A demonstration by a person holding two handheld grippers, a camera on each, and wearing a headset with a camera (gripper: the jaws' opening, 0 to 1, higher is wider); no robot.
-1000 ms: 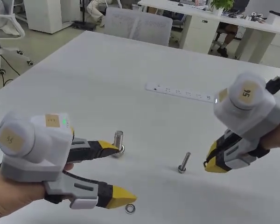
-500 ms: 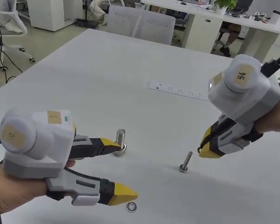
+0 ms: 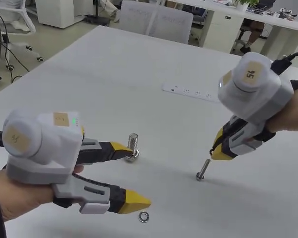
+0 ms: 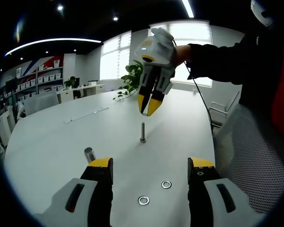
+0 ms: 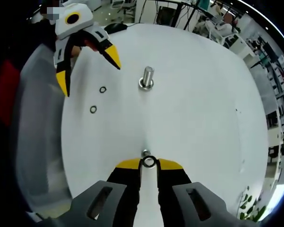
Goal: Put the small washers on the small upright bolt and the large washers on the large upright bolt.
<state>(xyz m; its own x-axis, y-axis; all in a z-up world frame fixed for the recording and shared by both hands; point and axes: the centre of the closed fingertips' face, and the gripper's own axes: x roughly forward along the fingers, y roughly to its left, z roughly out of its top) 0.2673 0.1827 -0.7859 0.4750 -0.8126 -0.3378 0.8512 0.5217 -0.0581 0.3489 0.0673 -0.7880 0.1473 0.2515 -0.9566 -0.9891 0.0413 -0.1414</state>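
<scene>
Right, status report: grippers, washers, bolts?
Right gripper shut on washer, above small bolt. Left gripper open. Two loose washers near it. Nothing in the way.

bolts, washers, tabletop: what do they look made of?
Large bolt and small bolt: likely steel; bright grey, and the large one's threads glint. Loose washer and the washer in the right claw: same silvery metal sheen, possibly plated. Tabletop: matte white, looks like laminate; can't confirm.
</scene>
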